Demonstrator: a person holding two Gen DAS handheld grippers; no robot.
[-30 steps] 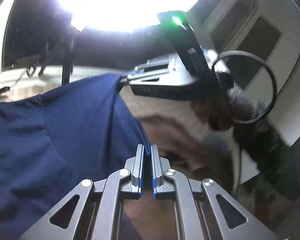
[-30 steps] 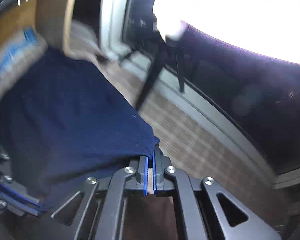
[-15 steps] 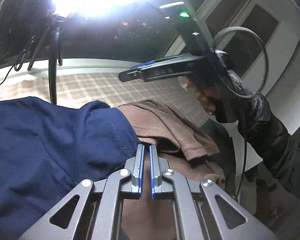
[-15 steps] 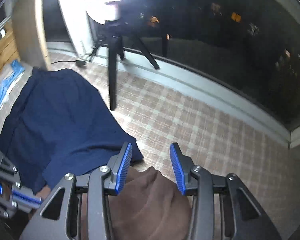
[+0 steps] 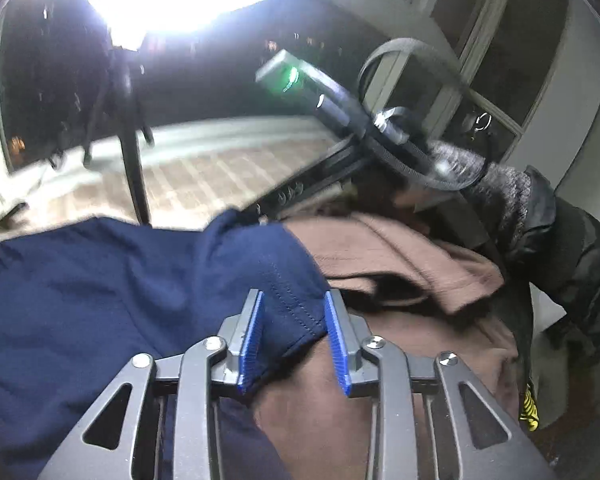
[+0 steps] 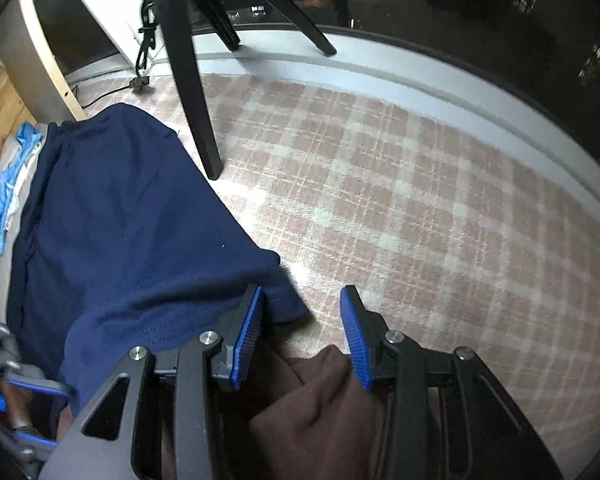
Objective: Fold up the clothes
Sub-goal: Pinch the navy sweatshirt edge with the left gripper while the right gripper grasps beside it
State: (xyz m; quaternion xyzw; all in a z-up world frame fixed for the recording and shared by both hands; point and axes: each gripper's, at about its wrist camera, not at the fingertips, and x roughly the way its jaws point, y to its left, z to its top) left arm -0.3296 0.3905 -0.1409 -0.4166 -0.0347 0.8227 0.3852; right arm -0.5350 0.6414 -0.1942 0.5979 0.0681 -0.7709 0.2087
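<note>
Shirt (image 5: 100,300): soft, light, limp; take it by the stitched hem.
Left tool (image 5: 294,340): jaws opening, hem between, unpressed.
Right tool (image 6: 302,334): parted, holding nothing.

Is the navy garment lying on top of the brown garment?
Yes, the navy garment drapes over the brown garment, covering its left part.
</note>
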